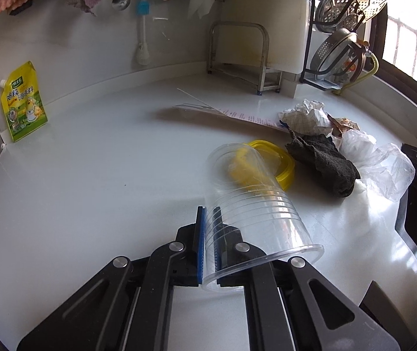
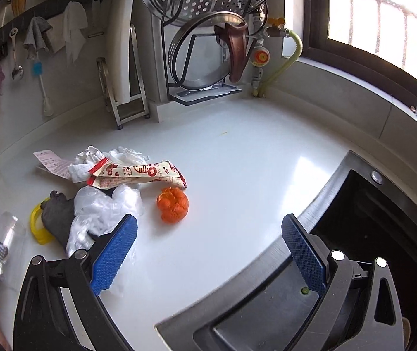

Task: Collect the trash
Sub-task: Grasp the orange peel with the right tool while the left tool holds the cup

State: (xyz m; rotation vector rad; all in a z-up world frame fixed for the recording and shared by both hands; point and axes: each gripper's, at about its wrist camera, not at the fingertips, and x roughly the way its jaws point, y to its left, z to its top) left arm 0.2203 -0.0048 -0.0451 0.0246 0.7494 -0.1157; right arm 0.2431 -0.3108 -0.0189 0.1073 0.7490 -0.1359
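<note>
My left gripper (image 1: 208, 228) is shut on the wall of a clear plastic cup (image 1: 246, 196), held on its side above the white counter (image 1: 106, 161); the cup also shows at the left edge of the right wrist view (image 2: 5, 234). Behind it lie a yellow lid ring (image 1: 281, 158), a dark cloth (image 1: 325, 163), a clear plastic bag (image 1: 384, 161), crumpled paper (image 1: 308, 117) and a receipt (image 1: 237, 114). My right gripper (image 2: 208, 251) is open and empty over the counter beside the sink. Ahead of it lie orange peel (image 2: 172, 204), a red-and-cream snack wrapper (image 2: 138, 174) and the plastic bag (image 2: 100, 213).
A steel sink (image 2: 354, 234) lies at the right. A dish rack with steamer and lids (image 2: 208, 44) and a cutting board stand (image 1: 237, 55) stand at the back. A yellow seasoning pouch (image 1: 22, 102) leans on the wall at the left. Utensils and cloths hang above.
</note>
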